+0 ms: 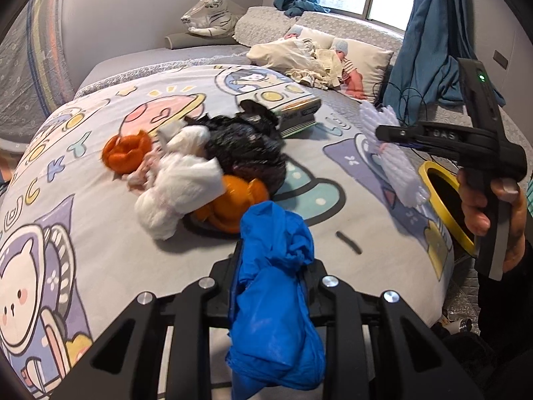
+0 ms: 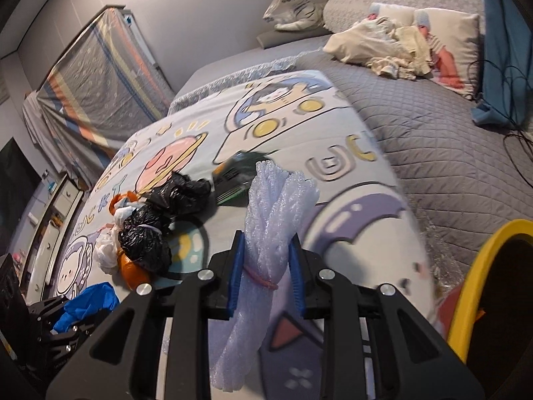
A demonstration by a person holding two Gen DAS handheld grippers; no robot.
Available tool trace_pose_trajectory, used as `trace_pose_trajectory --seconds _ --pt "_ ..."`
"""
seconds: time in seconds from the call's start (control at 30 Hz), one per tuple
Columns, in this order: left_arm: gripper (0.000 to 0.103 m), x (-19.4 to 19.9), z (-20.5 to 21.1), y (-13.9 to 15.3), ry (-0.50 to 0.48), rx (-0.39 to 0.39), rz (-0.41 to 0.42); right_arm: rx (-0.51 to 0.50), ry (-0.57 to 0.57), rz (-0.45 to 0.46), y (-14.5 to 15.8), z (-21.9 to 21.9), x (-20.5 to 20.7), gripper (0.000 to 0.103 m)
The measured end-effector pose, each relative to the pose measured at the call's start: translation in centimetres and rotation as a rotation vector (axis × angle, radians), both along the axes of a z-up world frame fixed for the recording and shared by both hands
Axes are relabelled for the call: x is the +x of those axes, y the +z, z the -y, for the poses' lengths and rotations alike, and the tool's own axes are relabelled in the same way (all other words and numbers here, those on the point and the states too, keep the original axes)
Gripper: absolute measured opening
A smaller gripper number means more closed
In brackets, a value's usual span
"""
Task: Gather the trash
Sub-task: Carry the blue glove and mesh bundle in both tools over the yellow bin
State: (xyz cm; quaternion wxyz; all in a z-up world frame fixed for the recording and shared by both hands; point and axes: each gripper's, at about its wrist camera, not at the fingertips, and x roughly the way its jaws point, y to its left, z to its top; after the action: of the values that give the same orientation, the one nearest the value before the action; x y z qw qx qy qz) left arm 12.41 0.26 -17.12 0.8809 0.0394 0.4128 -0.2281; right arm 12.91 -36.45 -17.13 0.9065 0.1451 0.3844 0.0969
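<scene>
My left gripper [image 1: 271, 260] is shut on a crumpled blue plastic bag [image 1: 274, 286], held above the cartoon bedspread [image 1: 100, 250]; that blue plastic bag [image 2: 88, 303] also shows low on the left in the right wrist view. My right gripper [image 2: 266, 266] is shut on a white foam-net bundle [image 2: 273, 220] tied with a pink band. From the left wrist view the right gripper [image 1: 383, 131] holds the foam net [image 1: 396, 163] near a yellow-rimmed bin [image 1: 443, 200]. A trash pile lies on the bed: black bags [image 1: 246, 150], white tissue [image 1: 180, 186], orange peels [image 1: 128, 153].
The yellow-rimmed bin [image 2: 479, 283] stands off the bed's right edge. A green box [image 1: 299, 116] lies behind the pile. Dolls under a cloth [image 1: 313, 60], pillows, a plush tiger [image 1: 210, 16] and blue curtains [image 1: 433, 33] fill the far side. Black cables [image 2: 519, 133] trail on the grey quilt.
</scene>
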Motion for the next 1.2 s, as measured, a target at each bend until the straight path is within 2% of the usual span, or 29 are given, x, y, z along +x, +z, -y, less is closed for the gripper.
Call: trace_pose_trajectory --seconds 0.73,1.2 --pt "0.024 3.2 11.9 2.5 -0.18 -0.011 0.029 0.049 -0.228 0.082 2.0 12.2 -4.9 0.024" --pt "0.024 3.4 22.4 3.0 -0.371 -0.022 0.004 0.036 -0.456 0.119 2.4 20.7 -10.6 0.025"
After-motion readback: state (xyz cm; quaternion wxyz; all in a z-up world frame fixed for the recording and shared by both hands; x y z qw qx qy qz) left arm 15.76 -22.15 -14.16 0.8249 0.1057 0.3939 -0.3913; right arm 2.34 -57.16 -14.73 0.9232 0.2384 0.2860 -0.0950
